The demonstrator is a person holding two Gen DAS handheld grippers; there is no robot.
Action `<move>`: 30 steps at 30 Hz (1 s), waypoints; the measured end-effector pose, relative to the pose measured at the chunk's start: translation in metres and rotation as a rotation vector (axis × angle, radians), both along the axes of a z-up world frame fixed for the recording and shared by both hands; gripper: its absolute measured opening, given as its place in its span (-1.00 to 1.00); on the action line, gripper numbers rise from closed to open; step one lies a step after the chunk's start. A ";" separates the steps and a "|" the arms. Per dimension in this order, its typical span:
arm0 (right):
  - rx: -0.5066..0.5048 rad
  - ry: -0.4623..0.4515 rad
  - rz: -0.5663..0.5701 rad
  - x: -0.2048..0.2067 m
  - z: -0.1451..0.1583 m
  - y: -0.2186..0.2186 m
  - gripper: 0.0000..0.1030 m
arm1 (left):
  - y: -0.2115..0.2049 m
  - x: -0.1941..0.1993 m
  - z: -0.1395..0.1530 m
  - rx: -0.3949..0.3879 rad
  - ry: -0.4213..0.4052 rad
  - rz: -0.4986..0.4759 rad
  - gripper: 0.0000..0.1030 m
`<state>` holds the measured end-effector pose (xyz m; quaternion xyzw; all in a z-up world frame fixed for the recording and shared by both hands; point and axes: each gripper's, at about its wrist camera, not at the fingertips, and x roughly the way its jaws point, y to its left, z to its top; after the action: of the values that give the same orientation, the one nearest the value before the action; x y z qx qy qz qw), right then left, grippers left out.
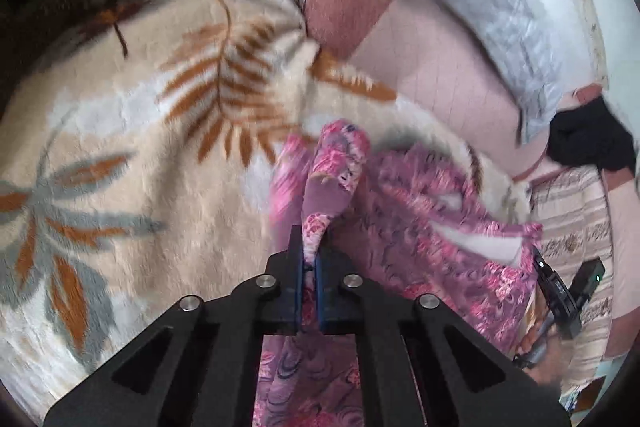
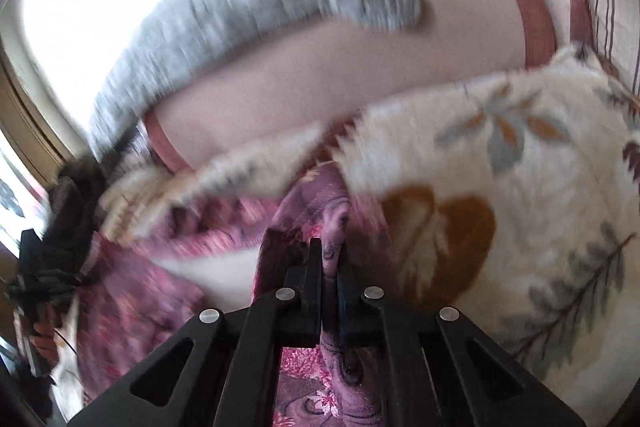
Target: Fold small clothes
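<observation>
My left gripper [image 1: 311, 263] is pinched tight on a bunched edge of the pink garment [image 1: 420, 211]; my right gripper [image 2: 329, 263] is likewise clamped on another edge. The garment hangs between them over the blanket [image 1: 120, 131], spreading toward 3 o'clock in the left view. I'd keep both edges level and taut, then lay it flat before creasing. Blur hides the garment's shape; its lower part is cut off.
</observation>
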<state>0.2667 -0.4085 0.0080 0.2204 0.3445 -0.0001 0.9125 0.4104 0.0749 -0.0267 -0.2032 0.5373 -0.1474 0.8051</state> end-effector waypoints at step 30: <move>0.212 0.084 -0.048 0.072 -0.029 0.008 -0.89 | -0.007 0.045 -0.033 -0.049 0.112 0.027 -0.03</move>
<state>0.3386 -0.4001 -0.0212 0.3234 0.3751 0.0053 0.8687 0.4551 0.0683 -0.0600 -0.2381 0.5750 -0.1380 0.7704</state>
